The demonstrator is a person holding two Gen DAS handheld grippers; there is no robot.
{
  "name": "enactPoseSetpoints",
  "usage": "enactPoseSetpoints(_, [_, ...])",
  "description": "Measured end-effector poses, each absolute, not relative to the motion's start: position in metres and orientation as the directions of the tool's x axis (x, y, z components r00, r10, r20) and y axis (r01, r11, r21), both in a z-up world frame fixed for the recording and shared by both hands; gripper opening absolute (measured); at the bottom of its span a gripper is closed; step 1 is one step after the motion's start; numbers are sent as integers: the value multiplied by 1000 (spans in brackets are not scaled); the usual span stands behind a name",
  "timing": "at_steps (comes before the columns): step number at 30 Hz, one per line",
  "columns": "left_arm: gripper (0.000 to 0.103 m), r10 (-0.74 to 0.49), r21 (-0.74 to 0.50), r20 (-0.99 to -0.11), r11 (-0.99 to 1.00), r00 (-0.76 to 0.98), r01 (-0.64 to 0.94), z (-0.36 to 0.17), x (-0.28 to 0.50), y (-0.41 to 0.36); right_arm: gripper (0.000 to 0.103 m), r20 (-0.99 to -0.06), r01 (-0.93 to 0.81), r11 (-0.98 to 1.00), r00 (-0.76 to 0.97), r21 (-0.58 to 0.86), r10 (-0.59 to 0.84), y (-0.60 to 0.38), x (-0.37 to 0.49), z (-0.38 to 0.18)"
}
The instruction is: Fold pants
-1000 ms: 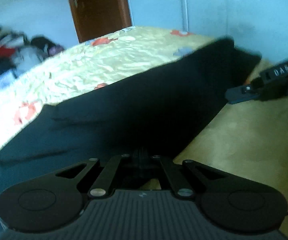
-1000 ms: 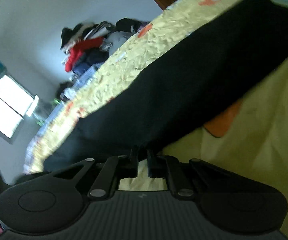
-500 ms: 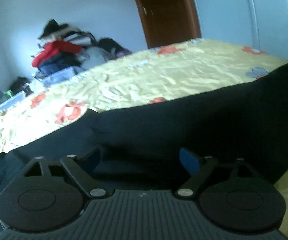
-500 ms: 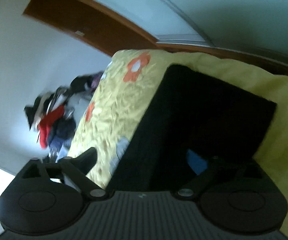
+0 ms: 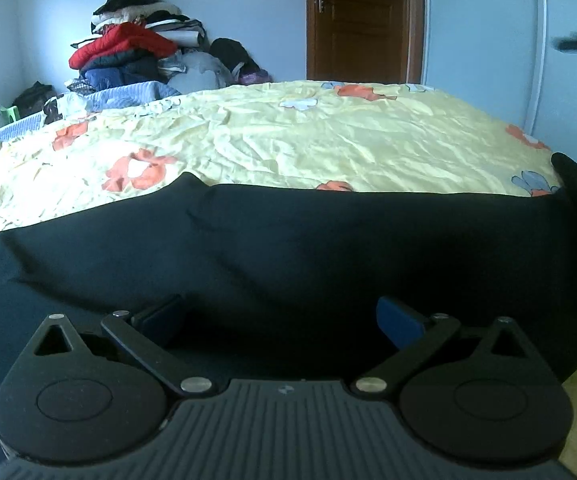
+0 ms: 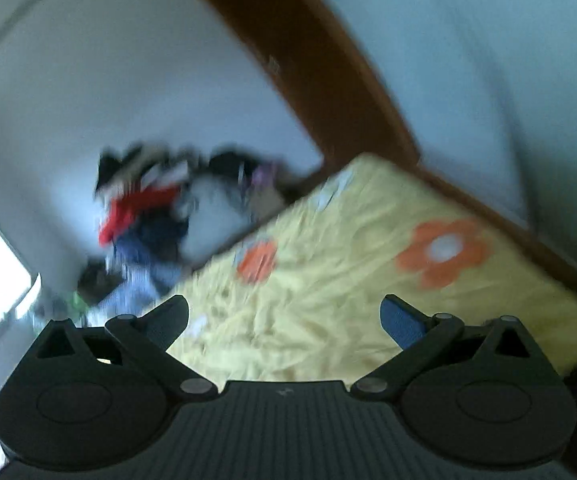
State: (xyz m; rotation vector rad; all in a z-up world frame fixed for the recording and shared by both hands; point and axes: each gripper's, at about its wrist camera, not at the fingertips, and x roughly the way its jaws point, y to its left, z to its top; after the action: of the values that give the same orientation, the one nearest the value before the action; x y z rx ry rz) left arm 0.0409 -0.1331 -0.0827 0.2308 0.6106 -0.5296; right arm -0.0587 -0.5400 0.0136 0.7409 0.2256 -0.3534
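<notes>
Both my left fingers (image 5: 280,316) and right fingers (image 6: 284,316) have just sprung wide open and hold nothing, leaving the dark pants (image 5: 288,248) lying folded on the bed (image 5: 328,136), so this fold looks done.

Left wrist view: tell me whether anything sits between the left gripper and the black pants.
Nothing visible does. The left gripper hangs open directly over the black pants, which lie spread along the near edge of the yellow floral bedsheet. No other item lies on the dark fabric beneath its fingers.
</notes>
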Motion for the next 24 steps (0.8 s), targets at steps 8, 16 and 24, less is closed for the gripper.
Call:
enactPoseSetpoints(8, [102, -406, 46, -599, 843, 690, 536, -83, 42, -132, 103, -430, 432, 521, 893, 736, -132, -574, -104, -39])
enactPoseSetpoints(16, [103, -406, 46, -599, 843, 690, 536, -83, 42, -132, 78, -446, 474, 440, 878, 763, -172, -583, -89, -78])
enactPoseSetpoints(24, [103, -404, 48, -597, 844, 693, 534, -83, 41, -132, 49, -366, 404, 456, 914, 794, -172, -583, -97, -67])
